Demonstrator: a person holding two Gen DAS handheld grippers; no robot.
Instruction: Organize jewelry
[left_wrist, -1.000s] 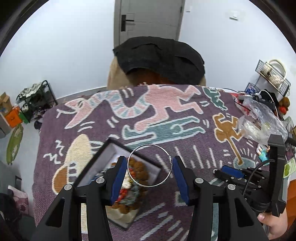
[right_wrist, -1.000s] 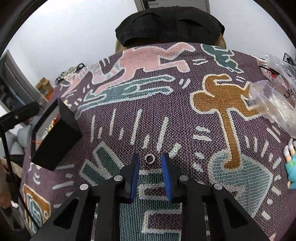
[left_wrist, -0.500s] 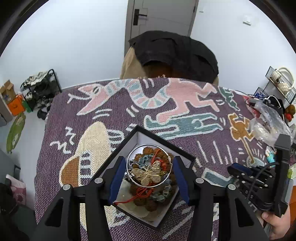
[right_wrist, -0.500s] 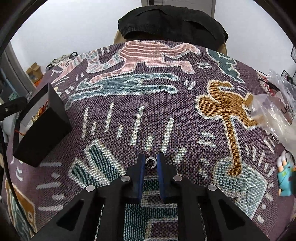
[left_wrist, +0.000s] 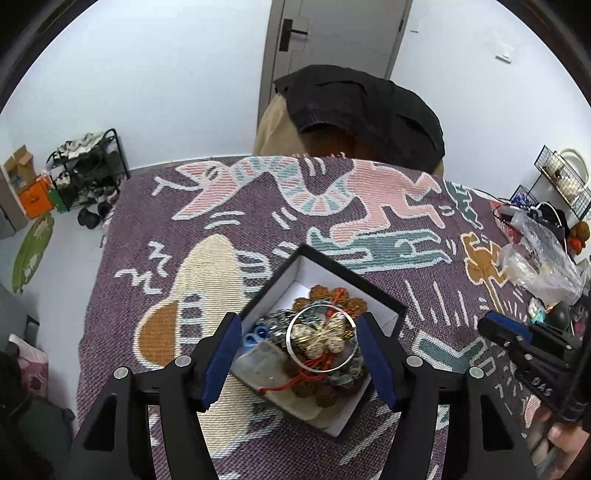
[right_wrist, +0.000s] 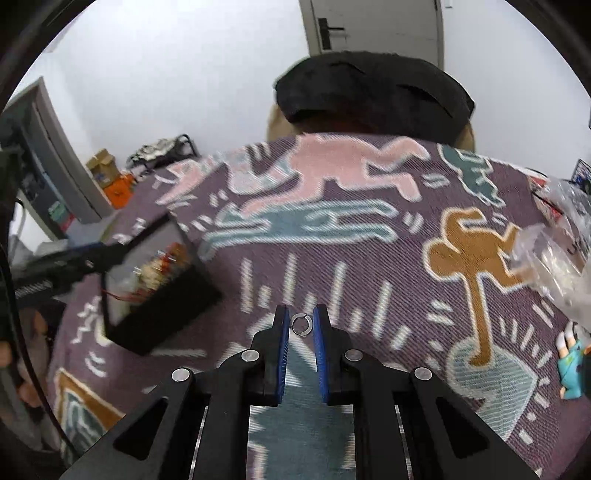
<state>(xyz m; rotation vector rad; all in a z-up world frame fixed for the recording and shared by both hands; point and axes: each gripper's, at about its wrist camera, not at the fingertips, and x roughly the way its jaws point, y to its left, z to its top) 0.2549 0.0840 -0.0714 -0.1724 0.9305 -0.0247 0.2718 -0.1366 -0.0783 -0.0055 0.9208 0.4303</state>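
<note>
Shoe rack (left_wrist: 86, 166): it stands on the floor at the far left, against the white wall, with cardboard boxes (left_wrist: 22, 181) beside it.

Blanket (left_wrist: 258, 221): a purple woven cloth with pink, teal and brown figures; it covers the whole work surface.

Left gripper (left_wrist: 297, 349): it hangs over the box, and its jaws are opening. The blue pads (left_wrist: 221, 354) stand apart from the bangle on both sides, so nothing is gripped.

Jewelry box (left_wrist: 369, 280): black outside, white inside, open at the top, and it lies on the blanket. In the right wrist view it is at the left (right_wrist: 173, 299), and blurred.

Bangle (left_wrist: 322, 338): a thin silver hoop, lying on top of the pile inside the box, between the two left pads but touching neither one.

Pile in the box: a gold butterfly piece (left_wrist: 321, 338) shows inside the hoop, with brown beads (left_wrist: 325, 295), a red cord (left_wrist: 310, 369) and a small blue thing (left_wrist: 253, 338) around it (I cannot tell the pieces below).

Right gripper (right_wrist: 301, 326): clenched on a small silver ring (right_wrist: 301, 325), which sits between the tips of the two blue pads, above the blanket.

Plastic bags (left_wrist: 535, 262): clear and crumpled, at the right edge of the blanket.

Small figure (right_wrist: 570, 365): teal, at the far right, only partly in view.

Chair (right_wrist: 373, 92): behind the far edge, with a black garment draped over its back.
</note>
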